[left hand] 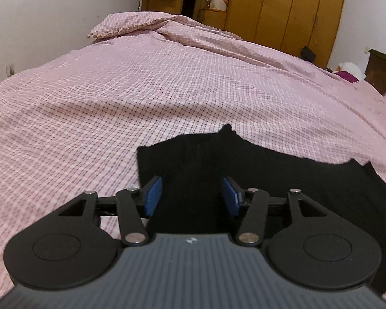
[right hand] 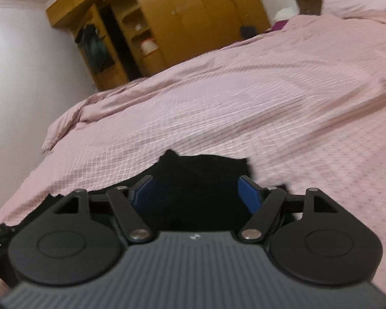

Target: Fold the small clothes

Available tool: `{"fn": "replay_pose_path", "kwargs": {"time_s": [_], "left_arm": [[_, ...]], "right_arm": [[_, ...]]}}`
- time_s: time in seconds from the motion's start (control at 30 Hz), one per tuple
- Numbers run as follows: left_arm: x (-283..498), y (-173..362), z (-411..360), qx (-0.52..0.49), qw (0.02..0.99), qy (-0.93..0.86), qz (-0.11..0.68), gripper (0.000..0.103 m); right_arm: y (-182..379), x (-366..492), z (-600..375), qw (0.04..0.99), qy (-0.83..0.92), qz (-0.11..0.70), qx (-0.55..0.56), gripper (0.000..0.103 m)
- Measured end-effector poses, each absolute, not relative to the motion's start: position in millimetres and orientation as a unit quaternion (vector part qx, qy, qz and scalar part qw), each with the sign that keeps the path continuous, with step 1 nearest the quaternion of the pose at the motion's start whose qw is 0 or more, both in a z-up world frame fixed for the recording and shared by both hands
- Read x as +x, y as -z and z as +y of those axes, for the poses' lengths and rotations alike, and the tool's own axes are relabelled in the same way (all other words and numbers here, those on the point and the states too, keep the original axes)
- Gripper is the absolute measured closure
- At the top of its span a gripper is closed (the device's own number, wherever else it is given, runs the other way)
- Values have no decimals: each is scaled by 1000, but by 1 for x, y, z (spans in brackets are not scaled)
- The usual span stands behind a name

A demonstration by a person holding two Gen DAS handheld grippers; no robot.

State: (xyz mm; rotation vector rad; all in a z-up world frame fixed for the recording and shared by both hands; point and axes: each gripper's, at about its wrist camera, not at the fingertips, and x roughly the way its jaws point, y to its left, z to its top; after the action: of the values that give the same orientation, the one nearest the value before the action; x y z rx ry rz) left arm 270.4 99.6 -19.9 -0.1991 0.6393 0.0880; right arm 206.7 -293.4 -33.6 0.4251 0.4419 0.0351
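Note:
A small black garment [left hand: 244, 164] lies flat on the pink checked bedspread [left hand: 141, 90]. In the left wrist view my left gripper [left hand: 193, 193] is open, its blue pads [left hand: 153, 195] apart just above the garment's left part. In the right wrist view the garment [right hand: 198, 180] shows between and below the open right gripper [right hand: 195, 195], whose blue pads [right hand: 249, 193] stand wide apart. The view is blurred. Neither gripper holds cloth.
The bedspread [right hand: 244, 90] covers a wide bed with a folded-back corner [left hand: 121, 25] at the far end. A wooden wardrobe [left hand: 283, 7] stands beyond the bed, a dark headboard [left hand: 383, 72] at right. A wall [left hand: 38, 13] runs along the left.

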Motion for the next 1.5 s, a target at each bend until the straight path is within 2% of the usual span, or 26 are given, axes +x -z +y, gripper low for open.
{"fn": "replay_pose_path", "kwargs": {"time_s": [0.23,0.47,0.8,1.5], "left_arm": [[234,4,97,-79,941,-46,327,37],[210,4,95,-65,938,-51,336,32],[209,21,104,-86,928,-78,353,31],[209,28,110,-119,918,-83,368,21]], "right_arm": [[41,170,-314,946,25,232,226,29],[70,162,-313,919,-3,263,294,28],[87,175,-295,927,-29,236,289,27],[91,181,-290,931,-33,229,281,26]]}}
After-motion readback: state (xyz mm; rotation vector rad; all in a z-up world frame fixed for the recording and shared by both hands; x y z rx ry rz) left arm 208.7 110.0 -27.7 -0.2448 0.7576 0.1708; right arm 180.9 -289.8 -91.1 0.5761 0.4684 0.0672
